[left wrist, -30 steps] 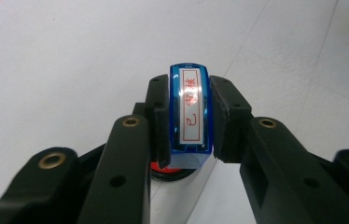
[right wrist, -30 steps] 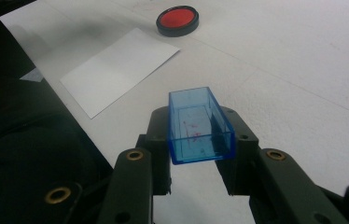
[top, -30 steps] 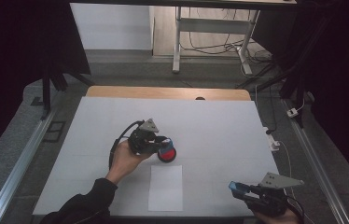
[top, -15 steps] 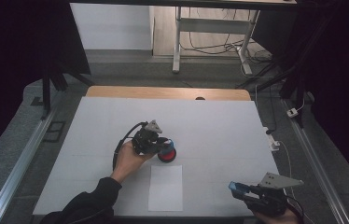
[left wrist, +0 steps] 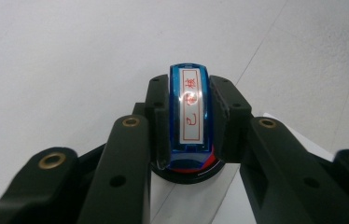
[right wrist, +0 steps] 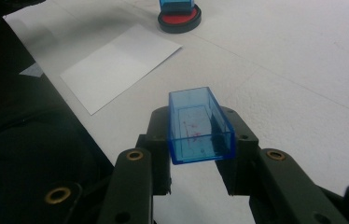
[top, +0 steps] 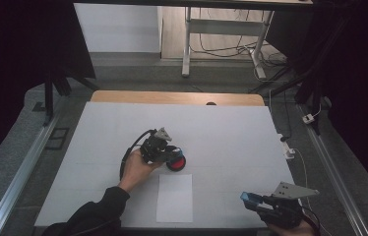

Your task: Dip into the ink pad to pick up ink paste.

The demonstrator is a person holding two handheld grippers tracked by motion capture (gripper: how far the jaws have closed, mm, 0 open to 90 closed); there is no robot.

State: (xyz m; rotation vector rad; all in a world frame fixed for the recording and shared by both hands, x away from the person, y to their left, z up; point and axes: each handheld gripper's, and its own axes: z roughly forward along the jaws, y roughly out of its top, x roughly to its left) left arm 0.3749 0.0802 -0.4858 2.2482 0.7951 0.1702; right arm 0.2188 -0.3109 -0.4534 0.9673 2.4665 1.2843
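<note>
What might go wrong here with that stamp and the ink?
The left gripper presses the blue stamp into the red ink pad; lifting it could drag the pad along or smear the table. The right gripper pinches the clear cap near the table edge, where it could slip out.

your blue stamp point(left wrist: 189, 121) bears red characters; red ink pad point(right wrist: 179, 19); translucent blue cap point(right wrist: 199, 125); white paper point(top: 174, 197).

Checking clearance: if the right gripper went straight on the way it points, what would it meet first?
Probably the white paper sheet, then the red ink pad; the right gripper holds a blue cap. Depth is unclear.
</note>
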